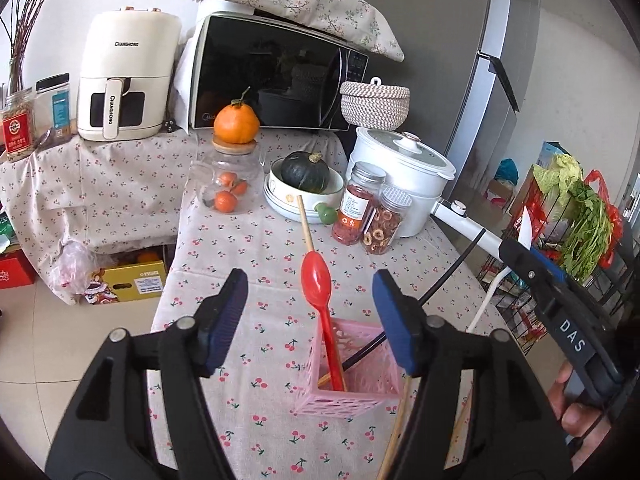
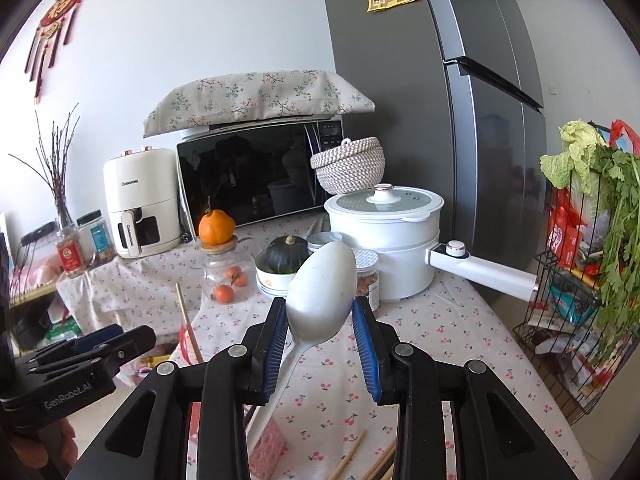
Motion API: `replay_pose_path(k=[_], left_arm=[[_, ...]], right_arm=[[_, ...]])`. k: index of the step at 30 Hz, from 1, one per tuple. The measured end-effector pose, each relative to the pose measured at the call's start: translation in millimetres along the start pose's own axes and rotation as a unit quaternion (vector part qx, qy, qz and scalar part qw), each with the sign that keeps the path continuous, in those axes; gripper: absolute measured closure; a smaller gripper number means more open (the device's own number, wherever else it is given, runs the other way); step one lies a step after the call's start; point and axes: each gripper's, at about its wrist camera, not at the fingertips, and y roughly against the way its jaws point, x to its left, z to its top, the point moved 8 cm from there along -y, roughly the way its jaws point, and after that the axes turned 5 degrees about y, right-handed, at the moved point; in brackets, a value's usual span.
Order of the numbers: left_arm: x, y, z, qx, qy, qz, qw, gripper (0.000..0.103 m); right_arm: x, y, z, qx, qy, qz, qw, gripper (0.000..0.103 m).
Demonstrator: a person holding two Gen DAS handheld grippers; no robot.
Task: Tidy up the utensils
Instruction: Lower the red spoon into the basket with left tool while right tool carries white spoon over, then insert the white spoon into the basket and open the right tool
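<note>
A pink perforated basket point(image 1: 352, 396) stands on the cherry-print tablecloth, below my left gripper point(image 1: 310, 316). In it stand a red spoon point(image 1: 318, 280), a wooden chopstick point(image 1: 305, 224) and a black chopstick point(image 1: 440, 284) leaning right. The left gripper is open, its blue pads wide apart on either side of the red spoon and not touching it. My right gripper point(image 2: 321, 344) is shut on a white spoon point(image 2: 322, 292), bowl up and handle slanting down-left. It hovers right of the pink basket point(image 2: 268, 448). Loose wooden chopsticks point(image 2: 352, 456) lie on the cloth near the front.
Behind the basket stand two spice jars point(image 1: 362, 208), a white electric pot point(image 1: 404, 176) with its long handle sticking right, a squash in a bowl point(image 1: 304, 184) and a glass jar of oranges point(image 1: 228, 184). A microwave, an air fryer and a fridge line the back. A wire rack with greens point(image 2: 580, 280) stands to the right.
</note>
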Motion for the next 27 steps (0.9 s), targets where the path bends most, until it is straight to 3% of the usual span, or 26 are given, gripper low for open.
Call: replay_pose_path(k=[2,6,13,20,24,27], left_arm=[[9,4,-5,0.02,0.004,0.018,0.9996,0.017],[28,7,-21,0.059,0.006,0.05,0.997,0.011],[48,4,-50,0.111,0.005,0.058,0.9921,0.009],[52,5,-55,0.122,0.001,0.062,0.9907,0.009],[50,5,-55,0.126,0.004,0.056,0.9905,0.009],[47,5,-57,0.135,0.007,0.048,0.9897,0.009]], right_arm=[[7,-2,0,-0.005,0.012,-0.002,1.0,0.069],[21,-7,1,-0.014,0.042,-0.01,0.999,0.069],[43,-17,-1,-0.025,0.08,-0.02,0.996,0.069],[64,-27,-17,-0.004,0.117,0.002,0.993,0.068],[62,-20,-15,0.002,0.099,0.026,0.995,0.047],[53,-13,-9,0.009,0.081,0.039,0.996,0.04]])
